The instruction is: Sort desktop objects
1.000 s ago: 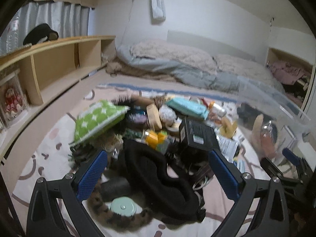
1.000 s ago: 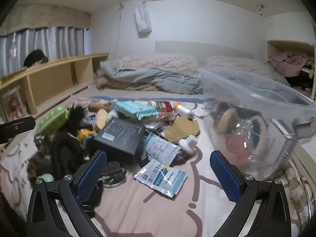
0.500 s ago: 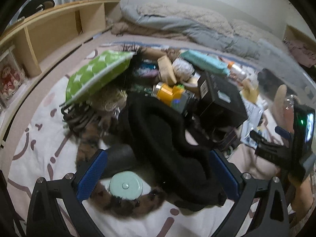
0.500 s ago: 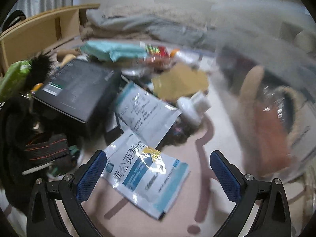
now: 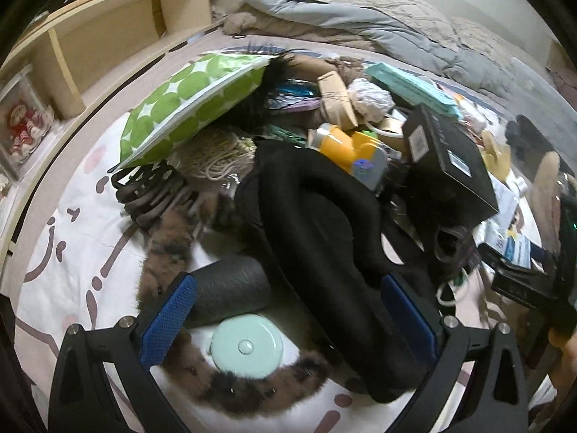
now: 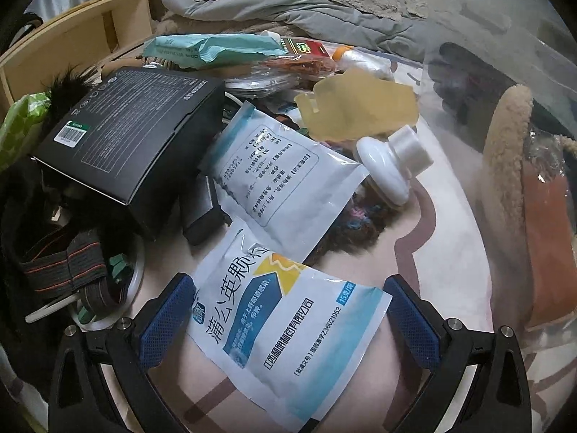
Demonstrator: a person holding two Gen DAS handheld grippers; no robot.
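A heap of loose things lies on a patterned sheet. My left gripper [image 5: 288, 319] stands open low over a black curved cushion [image 5: 324, 223], a dark grey roll [image 5: 230, 288] and a mint round case [image 5: 247, 346] resting on a brown furry band [image 5: 166, 241]. My right gripper [image 6: 288, 319] is open too, its fingers on either side of a white-and-blue medicine sachet [image 6: 285, 328]. A second white sachet [image 6: 277, 173] lies just beyond it, with a black box [image 6: 133, 133] to the left and a white bottle [image 6: 391, 166] to the right.
A clear plastic bin [image 6: 512, 151] holding fleecy slippers stands at the right. A green dotted pouch [image 5: 191, 104], a yellow toy [image 5: 346, 144], a teal wipes pack [image 6: 212, 48] and a yellow glove [image 6: 357, 108] lie in the heap. A wooden shelf [image 5: 108, 36] runs along the left; bedding [image 5: 360, 21] lies behind.
Both grippers have dropped and tilted down toward the heap. The right one has closed in on the blue-and-white sachet, which now lies between its fingers. Both stay open.
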